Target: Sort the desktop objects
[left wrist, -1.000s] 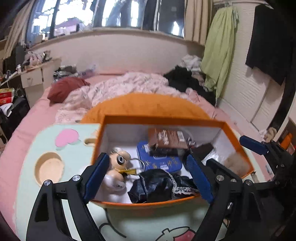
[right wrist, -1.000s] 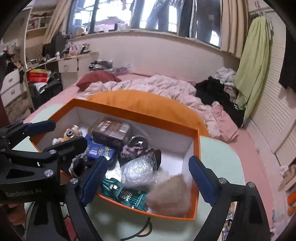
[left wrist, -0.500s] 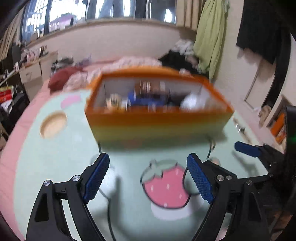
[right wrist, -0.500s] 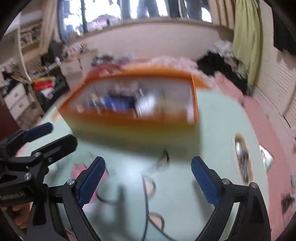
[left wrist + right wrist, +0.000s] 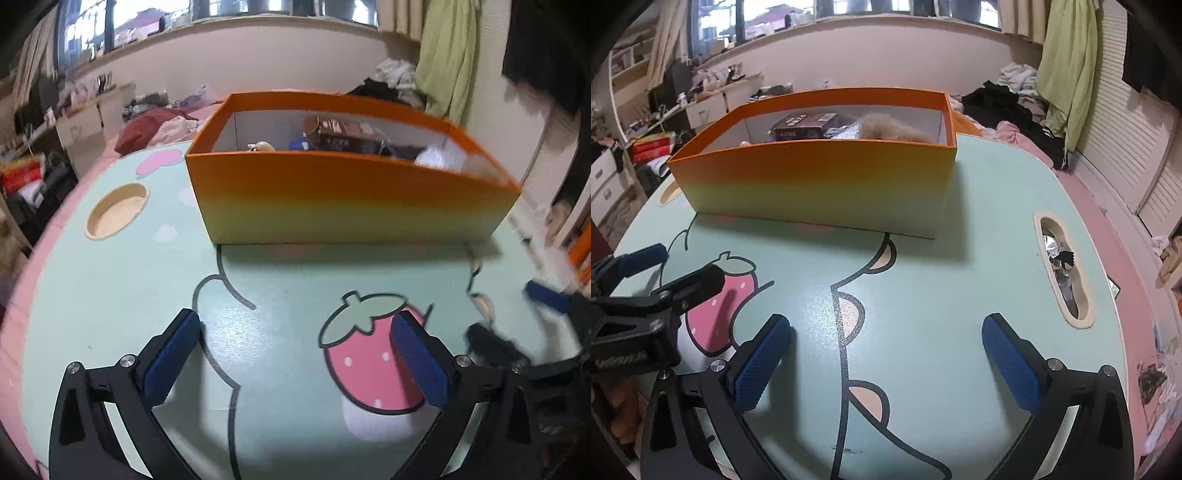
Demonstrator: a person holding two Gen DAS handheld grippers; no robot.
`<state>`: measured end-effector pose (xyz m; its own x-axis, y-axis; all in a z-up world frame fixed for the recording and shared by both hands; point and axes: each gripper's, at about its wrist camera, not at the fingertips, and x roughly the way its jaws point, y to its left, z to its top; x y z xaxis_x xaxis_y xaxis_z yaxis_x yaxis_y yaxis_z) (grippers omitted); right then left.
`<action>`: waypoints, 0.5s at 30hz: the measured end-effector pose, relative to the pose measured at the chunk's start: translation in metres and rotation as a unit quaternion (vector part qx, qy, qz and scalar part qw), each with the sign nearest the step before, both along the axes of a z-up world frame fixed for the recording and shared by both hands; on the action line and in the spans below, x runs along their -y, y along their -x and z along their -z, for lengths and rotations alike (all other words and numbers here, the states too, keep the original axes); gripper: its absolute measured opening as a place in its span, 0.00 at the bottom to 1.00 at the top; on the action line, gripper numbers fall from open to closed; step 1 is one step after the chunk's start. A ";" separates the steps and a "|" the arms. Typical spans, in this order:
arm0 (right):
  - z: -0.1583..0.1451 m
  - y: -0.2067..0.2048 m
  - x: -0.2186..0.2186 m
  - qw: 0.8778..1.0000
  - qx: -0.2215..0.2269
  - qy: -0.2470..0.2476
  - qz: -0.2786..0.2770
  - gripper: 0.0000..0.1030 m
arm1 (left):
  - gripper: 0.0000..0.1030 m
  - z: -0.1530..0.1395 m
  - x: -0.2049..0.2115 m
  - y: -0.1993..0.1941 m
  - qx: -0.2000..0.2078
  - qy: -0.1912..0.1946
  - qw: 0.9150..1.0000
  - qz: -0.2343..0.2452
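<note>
Orange box (image 5: 347, 195) on table (image 5: 122, 295) | L gripper (image 5: 295, 354) + R gripper (image 5: 886, 362): jaws opening, nothing between

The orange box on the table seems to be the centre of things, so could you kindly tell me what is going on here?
A person is sorting desktop objects with a hand-held gripper in each hand. The orange box stands on the cartoon-print table with the objects already in it, among them a brown packet and a tan fluffy thing. The left hand-held gripper and the right hand-held gripper hover over bare tabletop short of the box, jaws opening wide, nothing between them.
</note>
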<state>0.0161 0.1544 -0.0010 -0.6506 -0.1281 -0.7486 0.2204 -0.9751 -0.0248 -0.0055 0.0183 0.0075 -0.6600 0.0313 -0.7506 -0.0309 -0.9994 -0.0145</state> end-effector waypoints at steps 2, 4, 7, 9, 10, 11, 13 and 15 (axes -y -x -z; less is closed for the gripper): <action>0.002 0.003 -0.004 1.000 0.000 0.001 0.004 1.00 | 1.00 -0.001 -0.003 -0.001 -0.001 0.001 1.000 0.008; 0.003 0.003 -0.005 1.000 0.000 0.002 0.007 1.00 | 1.00 -0.003 -0.003 -0.001 -0.001 0.002 1.000 0.009; 0.002 0.005 -0.005 1.000 0.000 0.002 0.007 1.00 | 1.00 -0.003 -0.004 -0.002 -0.001 0.001 1.000 0.008; 0.002 0.005 -0.005 1.000 0.000 0.002 0.007 1.00 | 1.00 -0.003 -0.003 -0.002 -0.001 0.001 1.000 0.009; 0.002 0.005 -0.005 1.000 0.000 0.002 0.007 1.00 | 1.00 -0.003 -0.003 -0.002 -0.002 0.001 1.000 0.008; 0.002 0.005 -0.005 1.000 0.000 0.002 0.007 1.00 | 1.00 -0.004 -0.003 -0.003 -0.002 0.000 1.000 0.008; 0.002 0.005 -0.005 1.000 0.000 0.002 0.007 1.00 | 1.00 -0.004 -0.003 -0.003 -0.002 0.001 1.000 0.008; 0.002 0.005 -0.005 1.000 0.000 0.002 0.007 1.00 | 1.00 -0.003 -0.004 -0.002 -0.002 0.000 1.000 0.008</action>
<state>0.0114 0.1595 -0.0029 -0.6529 -0.1211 -0.7477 0.2066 -0.9782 -0.0220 -0.0033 0.0220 0.0103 -0.6628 0.0416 -0.7477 -0.0472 -0.9988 -0.0137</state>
